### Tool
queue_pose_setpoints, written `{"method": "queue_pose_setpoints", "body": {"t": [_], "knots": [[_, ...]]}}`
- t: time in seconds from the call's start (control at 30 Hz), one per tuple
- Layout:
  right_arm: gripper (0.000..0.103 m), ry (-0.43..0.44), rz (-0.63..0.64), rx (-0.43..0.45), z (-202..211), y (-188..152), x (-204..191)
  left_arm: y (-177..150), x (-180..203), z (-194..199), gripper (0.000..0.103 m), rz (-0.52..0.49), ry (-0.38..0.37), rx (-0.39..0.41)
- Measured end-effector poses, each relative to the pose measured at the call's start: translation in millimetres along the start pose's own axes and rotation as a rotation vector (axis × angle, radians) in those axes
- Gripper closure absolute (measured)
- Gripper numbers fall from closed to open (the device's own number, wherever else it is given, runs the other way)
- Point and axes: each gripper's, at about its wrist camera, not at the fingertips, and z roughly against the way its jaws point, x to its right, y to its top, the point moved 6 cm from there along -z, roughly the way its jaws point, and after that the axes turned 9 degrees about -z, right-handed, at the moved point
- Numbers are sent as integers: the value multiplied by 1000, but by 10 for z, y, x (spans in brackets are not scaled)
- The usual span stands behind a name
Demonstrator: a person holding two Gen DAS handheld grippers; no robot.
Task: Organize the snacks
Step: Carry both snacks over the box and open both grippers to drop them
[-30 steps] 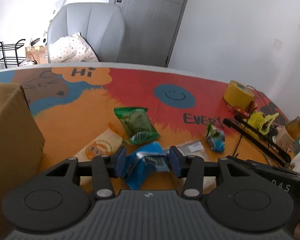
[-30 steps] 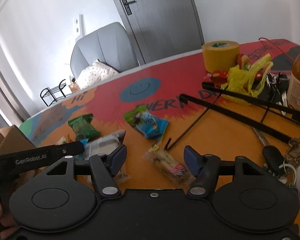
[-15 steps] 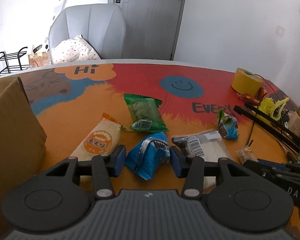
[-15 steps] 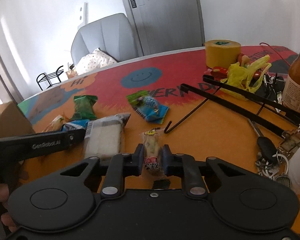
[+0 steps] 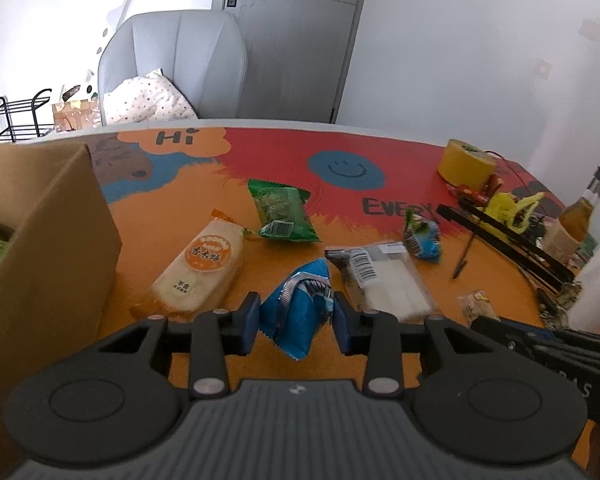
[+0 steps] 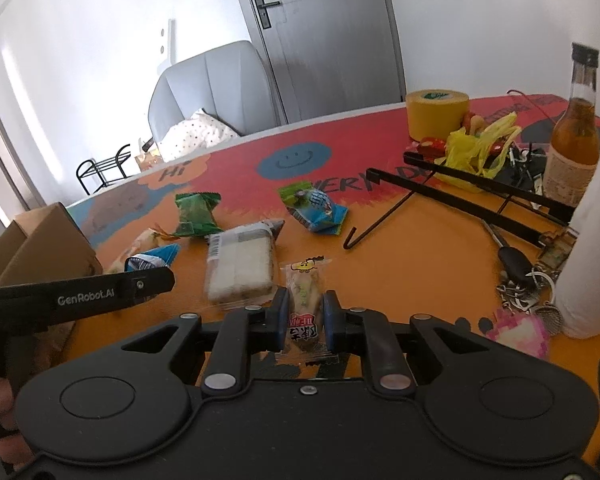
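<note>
Now both snacks are caught: the blue packet (image 5: 300,314) sits between the left gripper (image 5: 296,318) jaws, which have just been closing onto it, and the right gripper (image 6: 303,316) jaws, open a second ago, clamp the clear-wrapped snack (image 6: 305,300); the cardboard box (image 5: 40,248) left of them looks like the destination.

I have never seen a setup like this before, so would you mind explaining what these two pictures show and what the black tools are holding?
Both pictures come from cameras on two hand-held grippers, looking forward along their fingers; a person works them, there is no robot arm. In the left camera's view, the left gripper has just been closing on a blue snack packet. In the right camera's view, the right gripper is shut on a small clear-wrapped snack. On the colourful table lie a green packet, an orange-labelled cracker pack and a white wafer pack. A cardboard box stands on the left.
</note>
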Motion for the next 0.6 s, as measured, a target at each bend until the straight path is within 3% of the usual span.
{"method": "queue_pose_setpoints", "body": {"t": [0.6], "knots": [[87, 30, 46, 99, 380, 153, -548, 180, -247, 725, 66, 8, -12, 89]]}}
